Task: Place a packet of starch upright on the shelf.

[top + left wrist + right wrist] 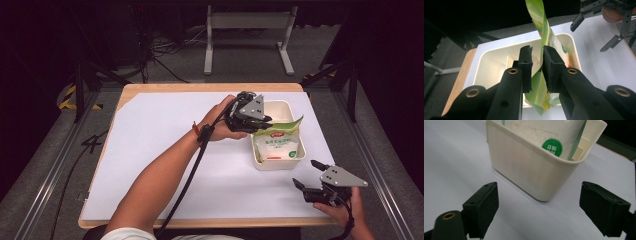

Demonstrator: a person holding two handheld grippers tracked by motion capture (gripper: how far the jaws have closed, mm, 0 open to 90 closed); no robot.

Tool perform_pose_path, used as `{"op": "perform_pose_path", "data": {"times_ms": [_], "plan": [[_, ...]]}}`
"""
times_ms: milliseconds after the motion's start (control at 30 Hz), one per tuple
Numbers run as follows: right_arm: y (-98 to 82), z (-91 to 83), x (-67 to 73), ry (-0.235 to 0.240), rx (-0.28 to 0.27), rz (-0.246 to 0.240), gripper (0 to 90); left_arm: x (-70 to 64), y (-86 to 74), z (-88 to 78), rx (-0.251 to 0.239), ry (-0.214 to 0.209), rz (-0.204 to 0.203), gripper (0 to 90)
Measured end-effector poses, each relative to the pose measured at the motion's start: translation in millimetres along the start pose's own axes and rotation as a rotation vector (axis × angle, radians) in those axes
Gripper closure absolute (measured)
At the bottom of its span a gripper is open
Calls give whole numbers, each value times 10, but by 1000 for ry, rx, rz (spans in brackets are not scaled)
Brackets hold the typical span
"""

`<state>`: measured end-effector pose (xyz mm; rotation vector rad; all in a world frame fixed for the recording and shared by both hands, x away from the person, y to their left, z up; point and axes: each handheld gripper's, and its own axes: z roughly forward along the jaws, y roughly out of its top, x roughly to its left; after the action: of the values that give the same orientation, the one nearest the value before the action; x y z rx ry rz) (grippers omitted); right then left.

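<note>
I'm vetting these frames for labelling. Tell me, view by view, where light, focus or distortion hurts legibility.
High view: white table sheet evenly lit, surroundings nearly black, print on the green-and-white powder bag too small to read. Left gripper view: the near black left gripper is soft; the background is dark. Right gripper view: cream plastic bin sharp, the right gripper slightly blurred, the bin's walls flaring from wide-angle distortion.

From my remote station, this reads as a lab or test bay: a wooden tabletop (131, 90) covered by a white sheet (165, 150) stands on grey carpet (45, 165) between metal floor rails (60, 155), with loose cables (160, 50) trailing past a grey metal stand (247, 22), yellow-and-black hazard tape (67, 97) on the floor, and darkness all around
</note>
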<state>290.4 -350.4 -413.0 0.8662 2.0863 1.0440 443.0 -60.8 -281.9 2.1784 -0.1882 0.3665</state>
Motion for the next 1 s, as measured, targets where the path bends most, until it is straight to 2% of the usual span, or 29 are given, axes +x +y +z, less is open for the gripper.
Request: {"op": "perform_pose_path", "data": {"times_ms": [200,367,467,500,533,600,700,1000], "plan": [[3,5,10,0,3,-2,157,-5,-53,-58,8,21,-11,735],[4,7,12,2,5,-6,158,-25,-61,-91,24,63,-15,638],[5,8,14,2,5,-8,159,-39,-71,-101,30,71,-13,595],[5,8,14,2,5,-8,159,-53,-78,-107,31,91,-14,595],[6,8,17,1,5,-10,159,-57,-83,-113,32,98,-14,545],[7,8,16,1,5,-10,159,-69,-103,-136,24,104,-21,544],[8,13,19,3,6,-12,159,-96,-137,-157,34,134,-20,485],[9,15,19,3,8,-11,159,-114,-222,-234,44,169,-47,372]]}}
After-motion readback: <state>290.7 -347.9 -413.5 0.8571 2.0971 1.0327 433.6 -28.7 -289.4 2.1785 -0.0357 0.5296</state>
